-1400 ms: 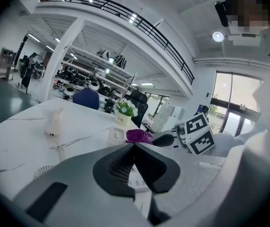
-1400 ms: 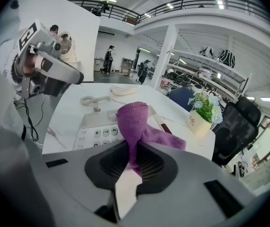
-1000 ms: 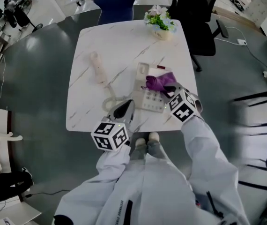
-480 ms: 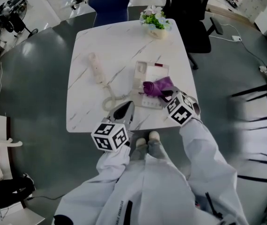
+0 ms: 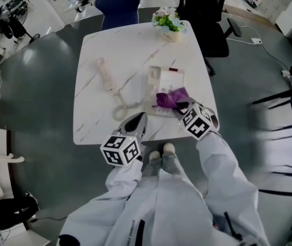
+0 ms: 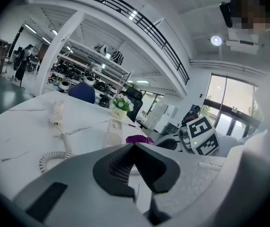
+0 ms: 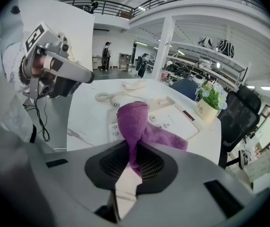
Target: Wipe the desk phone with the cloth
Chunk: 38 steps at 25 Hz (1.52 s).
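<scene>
The white marble bench (image 5: 136,50) fills the upper middle of the head view, the desk phone (image 5: 165,81) lying right of its centre, its handset (image 5: 105,73) off to the left. The right claw (image 7: 134,162) pinches the purple cloth (image 5: 170,97), which rests on the phone's lower edge. The left claw (image 6: 135,148), pressed together on nothing, hangs at the bench's lower edge.

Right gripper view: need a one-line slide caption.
Right gripper, jaws shut on the purple cloth, over the phone; handset lies off its cradle on the table.
</scene>
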{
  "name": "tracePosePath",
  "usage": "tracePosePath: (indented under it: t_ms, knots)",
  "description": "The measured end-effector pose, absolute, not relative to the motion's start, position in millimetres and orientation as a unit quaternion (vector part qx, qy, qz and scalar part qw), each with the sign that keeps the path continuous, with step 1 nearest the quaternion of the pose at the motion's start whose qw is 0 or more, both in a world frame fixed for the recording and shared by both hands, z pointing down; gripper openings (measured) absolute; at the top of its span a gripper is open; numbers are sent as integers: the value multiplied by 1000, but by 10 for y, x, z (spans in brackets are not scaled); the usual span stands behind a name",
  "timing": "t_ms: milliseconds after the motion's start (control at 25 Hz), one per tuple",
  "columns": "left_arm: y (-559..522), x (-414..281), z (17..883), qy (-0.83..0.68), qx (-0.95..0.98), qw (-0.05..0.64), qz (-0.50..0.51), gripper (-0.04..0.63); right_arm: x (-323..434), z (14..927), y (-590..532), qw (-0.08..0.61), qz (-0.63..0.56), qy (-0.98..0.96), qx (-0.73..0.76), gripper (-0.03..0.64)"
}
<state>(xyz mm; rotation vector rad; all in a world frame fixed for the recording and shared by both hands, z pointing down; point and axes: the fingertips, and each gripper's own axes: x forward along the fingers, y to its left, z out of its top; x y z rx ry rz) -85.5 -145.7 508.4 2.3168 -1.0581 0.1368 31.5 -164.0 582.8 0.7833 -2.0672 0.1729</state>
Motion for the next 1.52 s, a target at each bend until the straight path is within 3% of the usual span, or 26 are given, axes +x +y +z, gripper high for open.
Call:
tracePosePath:
  t_ms: [1080, 1520]
  knots:
    - [-1443, -920, 5041, -386, 875, 290, 41, -2, 186, 5932, -1173, 461, 119, -835, 275, 34]
    - [-1575, -979, 5008, -394, 872, 288, 37, -2, 134, 5713, -1201, 371, 168, -865, 291, 32]
